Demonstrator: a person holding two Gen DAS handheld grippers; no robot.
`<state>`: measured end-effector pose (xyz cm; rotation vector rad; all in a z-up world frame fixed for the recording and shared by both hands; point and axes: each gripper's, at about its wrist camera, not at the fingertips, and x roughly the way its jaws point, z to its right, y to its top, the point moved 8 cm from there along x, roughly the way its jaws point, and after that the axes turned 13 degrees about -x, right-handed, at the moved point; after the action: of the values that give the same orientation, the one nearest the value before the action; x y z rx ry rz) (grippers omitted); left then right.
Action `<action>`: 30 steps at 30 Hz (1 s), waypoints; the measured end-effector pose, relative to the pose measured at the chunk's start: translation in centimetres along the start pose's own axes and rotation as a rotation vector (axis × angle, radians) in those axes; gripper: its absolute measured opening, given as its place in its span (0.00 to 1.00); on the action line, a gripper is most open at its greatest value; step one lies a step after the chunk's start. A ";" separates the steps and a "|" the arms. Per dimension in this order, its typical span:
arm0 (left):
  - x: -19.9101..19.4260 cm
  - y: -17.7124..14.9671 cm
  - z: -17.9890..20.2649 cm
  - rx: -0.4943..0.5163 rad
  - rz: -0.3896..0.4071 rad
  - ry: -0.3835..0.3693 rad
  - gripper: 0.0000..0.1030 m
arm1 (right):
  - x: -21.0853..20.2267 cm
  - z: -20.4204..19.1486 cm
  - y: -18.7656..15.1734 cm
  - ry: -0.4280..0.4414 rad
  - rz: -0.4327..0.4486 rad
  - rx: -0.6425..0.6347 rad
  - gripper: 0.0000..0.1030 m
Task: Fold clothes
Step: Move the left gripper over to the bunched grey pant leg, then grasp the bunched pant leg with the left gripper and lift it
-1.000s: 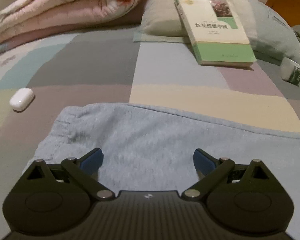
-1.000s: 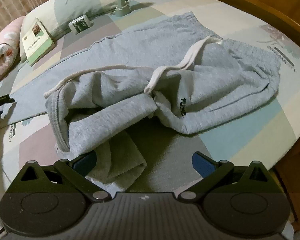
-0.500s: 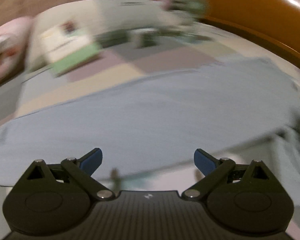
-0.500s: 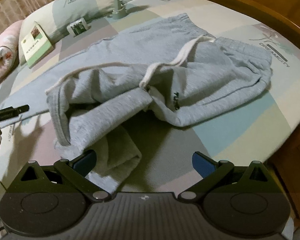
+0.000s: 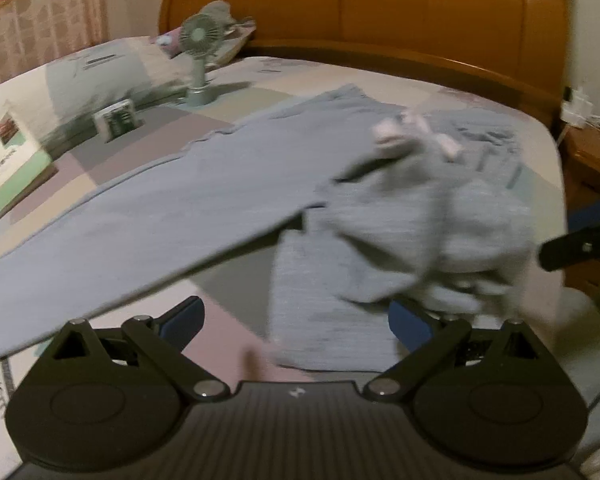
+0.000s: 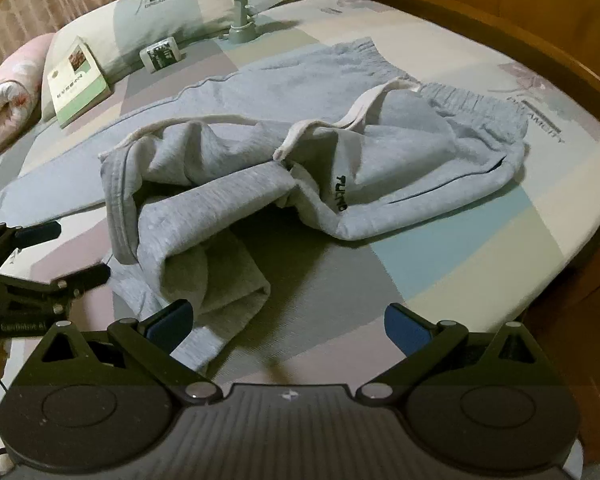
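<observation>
The left gripper [image 5: 294, 326] has its fingers [image 5: 180, 320] wide apart, and grey trousers [image 5: 228, 196] lie crumpled on the bed [image 5: 228, 304] just ahead of the right finger.

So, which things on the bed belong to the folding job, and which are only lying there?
For the job:
- grey sweatpants, one leg flat, the other bunched up
- left gripper, open
- right gripper, open

Only lying there:
- book
- small fan
- small packet
- pillow
- rolled pink quilt

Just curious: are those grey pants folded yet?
Not yet. The grey pants have one leg lying flat and the other crumpled.
</observation>
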<state>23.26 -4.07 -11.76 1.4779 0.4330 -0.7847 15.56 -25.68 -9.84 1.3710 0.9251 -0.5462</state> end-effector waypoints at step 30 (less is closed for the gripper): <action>2.2 6.4 1.2 0.067 0.135 0.219 0.95 | -2.1 0.9 -4.1 0.029 0.081 -0.072 1.00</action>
<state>29.00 -6.20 -8.65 1.6458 0.4686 -0.5370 11.38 -27.53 -10.58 1.3487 0.9001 -0.4289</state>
